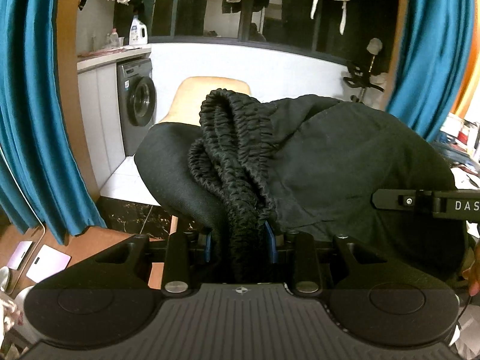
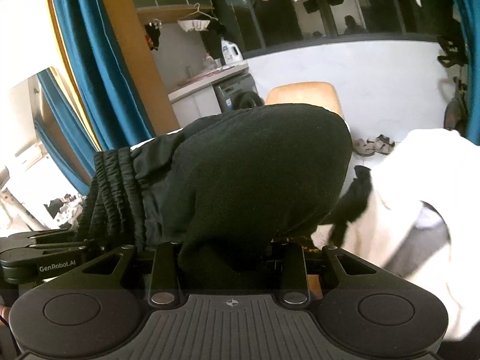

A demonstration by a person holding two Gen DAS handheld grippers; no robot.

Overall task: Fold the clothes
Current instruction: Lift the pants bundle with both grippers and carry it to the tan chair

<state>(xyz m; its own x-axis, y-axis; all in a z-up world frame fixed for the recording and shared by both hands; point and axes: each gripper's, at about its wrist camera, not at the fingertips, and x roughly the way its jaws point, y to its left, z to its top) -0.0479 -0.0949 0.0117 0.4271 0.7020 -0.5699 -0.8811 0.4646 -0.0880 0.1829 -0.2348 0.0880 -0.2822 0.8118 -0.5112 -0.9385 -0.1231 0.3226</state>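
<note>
Black trousers limp, light – left hand-held gripper pinches bunched elastic waistband; right hand-held gripper buried in cloth, grip unclear – hold at waistband

Black garment bunched in right claw, white cloth beside

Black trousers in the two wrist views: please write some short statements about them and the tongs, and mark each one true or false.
1. The left tongs grip the elastic waistband of the black trousers. True.
2. The trousers lie flat on a table. False: they hang lifted from both tongs.
3. The right tongs are empty. False: black cloth fills them.
4. A washing machine stands behind. True.
5. The curtains are red. False: blue.
</note>
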